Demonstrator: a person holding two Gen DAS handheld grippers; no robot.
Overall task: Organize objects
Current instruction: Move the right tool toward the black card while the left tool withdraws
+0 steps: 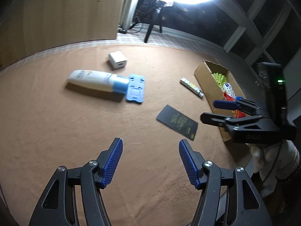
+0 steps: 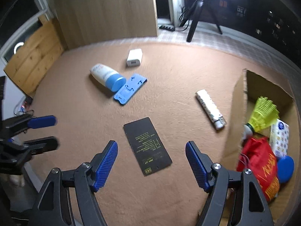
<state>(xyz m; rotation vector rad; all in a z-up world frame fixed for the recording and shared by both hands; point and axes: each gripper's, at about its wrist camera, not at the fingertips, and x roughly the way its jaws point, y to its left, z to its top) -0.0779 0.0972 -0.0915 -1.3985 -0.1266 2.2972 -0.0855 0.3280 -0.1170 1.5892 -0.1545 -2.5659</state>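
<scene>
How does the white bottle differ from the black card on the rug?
The bottle is white with a blue cap; the card is black with yellow-green print. The bottle is rounded and bulky, lying on its side; the card is thin and lies flat. The bottle's cap rests against a blue holder; the card touches nothing else. The card sits right ahead of the open right gripper; the bottle is farther off. Both lie outside the box.

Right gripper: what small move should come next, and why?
Probably lower the right gripper straight down onto the black card. It is open and empty, and the card lies flat on the tan mat between its fingers, the nearest loose item. The cardboard box sits just to its right, already holding things.
</scene>
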